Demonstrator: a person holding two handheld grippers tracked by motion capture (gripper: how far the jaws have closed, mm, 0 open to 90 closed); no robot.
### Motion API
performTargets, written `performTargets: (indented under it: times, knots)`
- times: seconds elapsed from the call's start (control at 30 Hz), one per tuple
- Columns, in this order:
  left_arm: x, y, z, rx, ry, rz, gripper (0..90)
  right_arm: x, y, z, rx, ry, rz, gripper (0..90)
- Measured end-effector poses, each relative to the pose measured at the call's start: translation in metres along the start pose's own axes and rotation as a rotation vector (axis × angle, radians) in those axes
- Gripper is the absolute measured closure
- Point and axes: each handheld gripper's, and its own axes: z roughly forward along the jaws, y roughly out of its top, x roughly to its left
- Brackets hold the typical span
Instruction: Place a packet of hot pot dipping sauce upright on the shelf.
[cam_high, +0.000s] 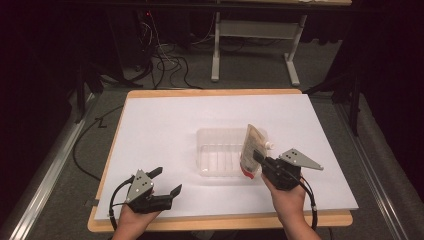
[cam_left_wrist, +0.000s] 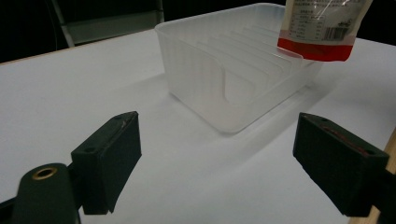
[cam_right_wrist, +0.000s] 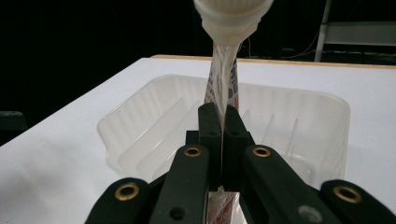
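Note:
A clear plastic bin (cam_high: 220, 152) with ribbed dividers sits in the middle of the white table. My right gripper (cam_high: 256, 156) is shut on a flat spouted pouch (cam_high: 252, 147) with a red bottom edge and a white cap, holding it upright over the bin's right end. Seen from the right gripper view, the jaws pinch the pouch (cam_right_wrist: 223, 88) edge-on above the bin (cam_right_wrist: 154, 116). In the left gripper view the pouch (cam_left_wrist: 322, 28) hangs over the bin's (cam_left_wrist: 224, 79) far corner. My left gripper (cam_high: 167, 181) rests open near the table's front left, nothing between its jaws.
The white sheet covers a wooden tabletop (cam_high: 220, 220) whose edge shows at the front. Beyond the table stand a white desk frame (cam_high: 255, 45) and loose cables (cam_high: 165, 60) on the grey floor. Metal rails run along both sides.

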Motion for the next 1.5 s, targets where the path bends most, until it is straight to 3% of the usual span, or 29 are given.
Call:
performTargets:
  times: [0.9,1.5]
  knots:
    - [0.0,0.0,0.001,-0.001,-0.004,0.001,15.7,-0.011,0.009,0.055,0.017,-0.107,-0.039,90.0]
    - [0.0,0.0,0.001,-0.002,-0.003,0.002,15.6,-0.009,-0.008,0.072,0.06,-0.142,-0.076,90.0]
